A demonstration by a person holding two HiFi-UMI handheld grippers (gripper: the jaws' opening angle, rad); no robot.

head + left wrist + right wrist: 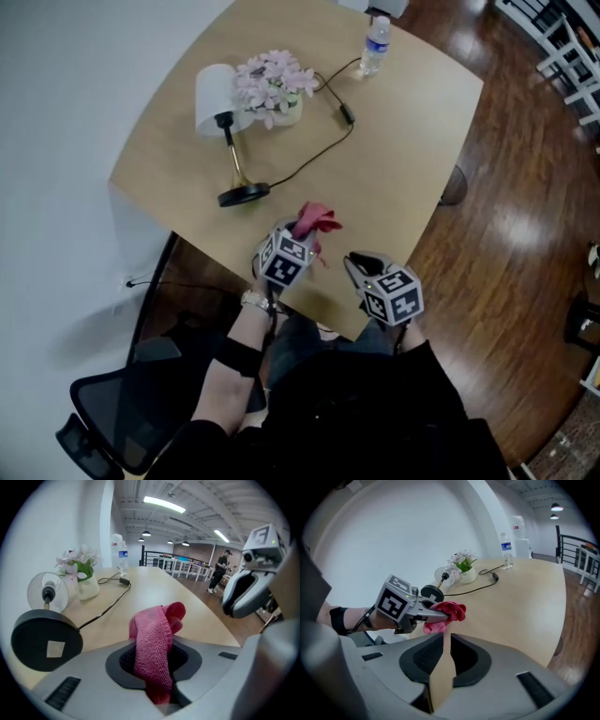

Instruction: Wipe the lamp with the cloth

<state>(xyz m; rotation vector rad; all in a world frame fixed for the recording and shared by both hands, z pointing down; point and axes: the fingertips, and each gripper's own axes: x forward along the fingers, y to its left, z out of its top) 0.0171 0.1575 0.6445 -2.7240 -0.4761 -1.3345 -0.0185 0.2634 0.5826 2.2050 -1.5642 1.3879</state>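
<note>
The table lamp [230,141] stands at the table's left, with a white shade, a brass stem and a black round base [46,639]. My left gripper [305,232] hovers near the table's front edge, shut on a pink cloth [316,219] that sticks up and forward from between its pads [154,641]. The lamp's base lies just ahead and to the left of it. My right gripper [361,265] is to the right, over the front edge. Its jaws [443,660] stand a narrow gap apart with nothing between them. In the right gripper view, the cloth [446,612] shows in the left gripper [436,616].
A pot of pale pink flowers [274,89] stands beside the lamp shade. The lamp's black cord [323,148] runs across the table toward a water bottle [375,44] at the far edge. A black office chair [117,408] is below left, and wooden floor [525,206] lies to the right.
</note>
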